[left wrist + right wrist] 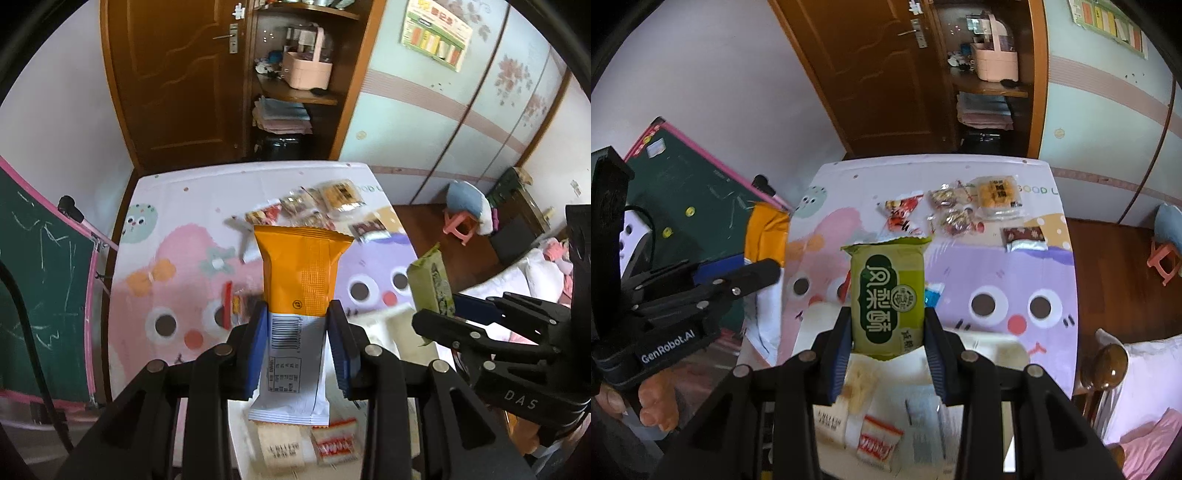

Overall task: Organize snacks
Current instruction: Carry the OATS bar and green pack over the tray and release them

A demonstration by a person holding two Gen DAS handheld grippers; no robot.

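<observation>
The left tool [297, 325] is pinching an orange-and-white snack packet [301, 291] above the cartoon-print table [184, 206], while the right tool [888, 332] is gripping a green pastry packet [886, 291] beside it. Nearest the cameras, two small wrapped snacks [864, 432] are lying blurred under the tools; farther back, a cluster of loose snack packets [964, 206] is sitting near the table's far edge.

One orange-and-white foil snack packet [299, 280], one green pastry packet [886, 295], two black handheld grippers, several small wrapped snacks [955, 206] on the cartoon-print worktop [1015, 273].
</observation>
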